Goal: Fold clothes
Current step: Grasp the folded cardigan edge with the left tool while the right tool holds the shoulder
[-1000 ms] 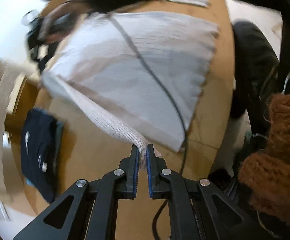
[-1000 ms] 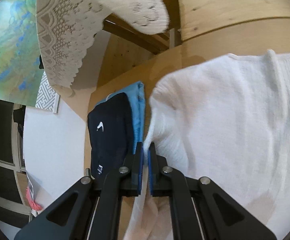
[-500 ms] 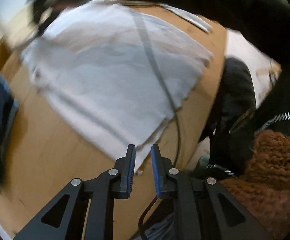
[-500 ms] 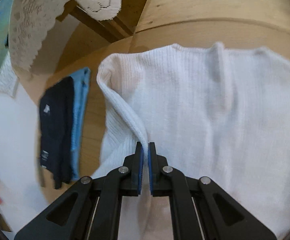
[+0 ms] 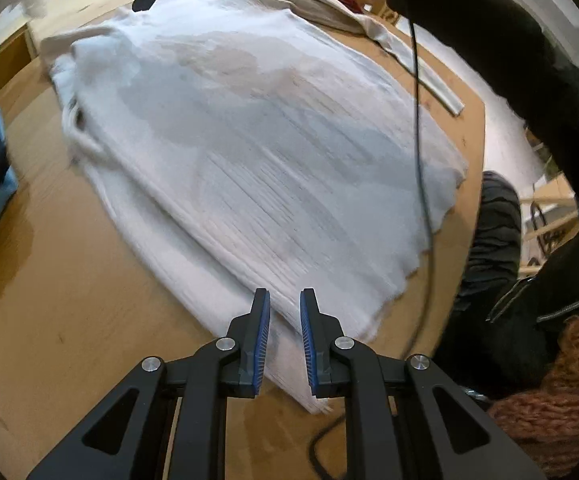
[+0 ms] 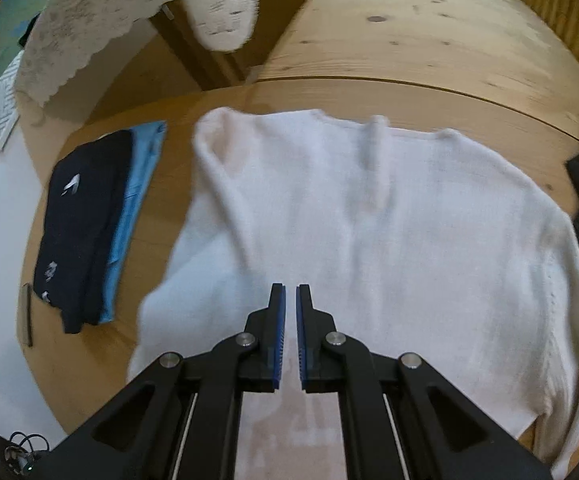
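A white ribbed knit sweater lies spread on the round light-wood table, one side strip doubled inward along the body — so a side fold lies in place. Left of it, apart from it, sits a pile of a dark navy garment w/ white marks on a light-blue one, both flat and compact.

Left gripper: blue-padded jaws a moderate gap apart, nothing between them, poised over the sweater's hem corner. Right gripper: jaws only a narrow slit apart, also holding nothing, over the mid-body of the sweater.

Step in hand, as I judge it: between grasps on the sweater, partway through its folds. Next move calls for pinching an edge cleanly — both layers of the doubled strip, not just the top one — and the black cable hanging across the cloth in the left view should be kept out of the jaws.

Hard to make out: the left view is motion-blurred, so rib lines smear; the sweater's far sleeve runs out of the right view's lower edge; the neckline is soft. A lace-edged white cloth hangs above, cut off at the top. Dark clothing at the right rim isn't identifiable.
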Available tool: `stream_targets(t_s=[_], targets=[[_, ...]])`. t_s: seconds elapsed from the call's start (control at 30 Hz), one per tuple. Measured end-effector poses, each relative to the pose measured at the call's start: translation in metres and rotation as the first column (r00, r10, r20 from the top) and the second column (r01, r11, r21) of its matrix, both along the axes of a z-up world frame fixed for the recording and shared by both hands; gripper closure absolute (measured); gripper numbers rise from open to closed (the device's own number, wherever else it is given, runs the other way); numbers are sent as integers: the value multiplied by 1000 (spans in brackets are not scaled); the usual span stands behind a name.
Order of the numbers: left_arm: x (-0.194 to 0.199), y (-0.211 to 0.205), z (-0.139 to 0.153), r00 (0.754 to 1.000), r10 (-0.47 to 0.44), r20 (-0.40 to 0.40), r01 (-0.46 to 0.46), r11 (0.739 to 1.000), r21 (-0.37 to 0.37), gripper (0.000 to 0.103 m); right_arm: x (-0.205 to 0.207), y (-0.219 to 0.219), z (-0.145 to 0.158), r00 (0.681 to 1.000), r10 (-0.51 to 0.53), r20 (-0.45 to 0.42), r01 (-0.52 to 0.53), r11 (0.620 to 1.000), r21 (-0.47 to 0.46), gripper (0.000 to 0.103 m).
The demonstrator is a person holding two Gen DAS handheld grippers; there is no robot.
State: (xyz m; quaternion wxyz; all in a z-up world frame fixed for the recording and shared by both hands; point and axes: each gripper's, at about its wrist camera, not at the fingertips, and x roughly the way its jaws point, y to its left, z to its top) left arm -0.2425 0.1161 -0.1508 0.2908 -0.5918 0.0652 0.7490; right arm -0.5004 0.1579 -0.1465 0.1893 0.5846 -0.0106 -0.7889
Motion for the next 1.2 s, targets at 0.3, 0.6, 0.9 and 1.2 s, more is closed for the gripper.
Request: stream_targets(t_s=[0.3,0.6,0.9,1.2], targets=[[13,-17,-11,1000,22,16,-22,1000,22,88,-7,-2,-29,999,37,30,-39,997,71,97],[-64,-63,32,979,140,-150,-147,989,-34,86,-40,-55,-3,993,117,-17,-117,991,-71,64],[-146,-50,15,978,56,-199,-95,977,-188,80,-60,-93,-13,987,160,-8,-159,986,43,64],[-167,-38,-4,979,-11,-205,-59,940,-335,69,-73,-102,-30,986,162,31,-164,985,47,64]])
